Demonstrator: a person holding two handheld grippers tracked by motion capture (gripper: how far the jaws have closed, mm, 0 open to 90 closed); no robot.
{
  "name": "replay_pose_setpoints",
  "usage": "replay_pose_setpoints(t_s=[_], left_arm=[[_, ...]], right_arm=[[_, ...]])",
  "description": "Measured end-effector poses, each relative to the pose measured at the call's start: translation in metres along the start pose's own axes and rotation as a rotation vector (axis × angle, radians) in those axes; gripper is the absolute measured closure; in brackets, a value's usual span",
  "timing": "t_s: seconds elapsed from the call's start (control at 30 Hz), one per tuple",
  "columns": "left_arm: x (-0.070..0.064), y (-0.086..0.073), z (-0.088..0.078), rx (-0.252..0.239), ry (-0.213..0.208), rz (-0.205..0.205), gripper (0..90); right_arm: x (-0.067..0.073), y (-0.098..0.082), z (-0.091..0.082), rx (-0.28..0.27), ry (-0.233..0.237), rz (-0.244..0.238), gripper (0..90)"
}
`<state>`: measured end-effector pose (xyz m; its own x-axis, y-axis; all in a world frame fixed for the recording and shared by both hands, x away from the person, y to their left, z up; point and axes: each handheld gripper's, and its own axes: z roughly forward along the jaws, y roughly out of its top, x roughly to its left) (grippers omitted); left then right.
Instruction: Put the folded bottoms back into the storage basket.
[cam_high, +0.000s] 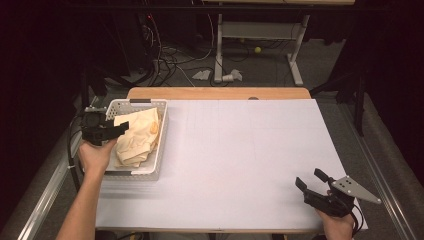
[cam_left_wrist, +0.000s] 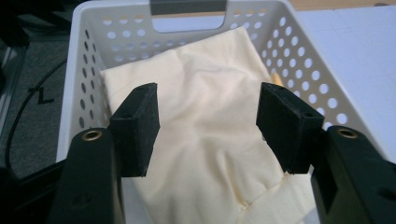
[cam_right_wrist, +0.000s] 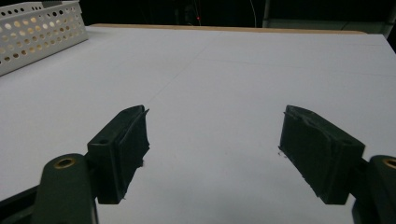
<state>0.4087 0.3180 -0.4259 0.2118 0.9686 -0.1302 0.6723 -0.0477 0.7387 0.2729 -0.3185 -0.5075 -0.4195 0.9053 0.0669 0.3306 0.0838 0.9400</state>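
A white perforated basket (cam_high: 161, 145) stands at the table's left edge with a crumpled cream cloth (cam_high: 137, 140) inside. My left gripper (cam_high: 121, 128) hovers over the basket's left side, held from the near side by a hand. In the left gripper view the jaws of my left gripper (cam_left_wrist: 208, 128) stand open above the cloth (cam_left_wrist: 210, 88), with the pads apart from the fabric; the basket (cam_left_wrist: 84, 70) surrounds it. My right gripper (cam_high: 309, 178) rests near the table's front right corner, open and with nothing between its jaws. In its own view the right gripper (cam_right_wrist: 212, 149) faces bare white table, with the basket (cam_right_wrist: 42, 32) far left.
A white sheet (cam_high: 240, 150) covers the table, with a wooden strip (cam_high: 215, 93) at the far edge. A metal rail (cam_high: 47, 195) runs along the left. Beyond are a desk frame (cam_high: 260, 30), cables (cam_high: 170, 60) and a yellow ball (cam_high: 257, 49) on the floor.
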Motion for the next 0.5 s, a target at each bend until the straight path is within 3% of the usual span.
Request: replay_pose_setpoints(t_s=[0.07, 0.5], left_arm=[[-0.004, 0.0, -0.004, -0.027, -0.008, 0.009, 37.9], [-0.013, -0.005, -0.028, -0.089, -0.031, 0.059, 37.9]], right_arm=[[0.0, 0.0, 0.0, 0.001, 0.001, 0.001, 24.4], [-0.001, 0.0, 0.0, -0.004, 0.007, 0.01, 24.4]])
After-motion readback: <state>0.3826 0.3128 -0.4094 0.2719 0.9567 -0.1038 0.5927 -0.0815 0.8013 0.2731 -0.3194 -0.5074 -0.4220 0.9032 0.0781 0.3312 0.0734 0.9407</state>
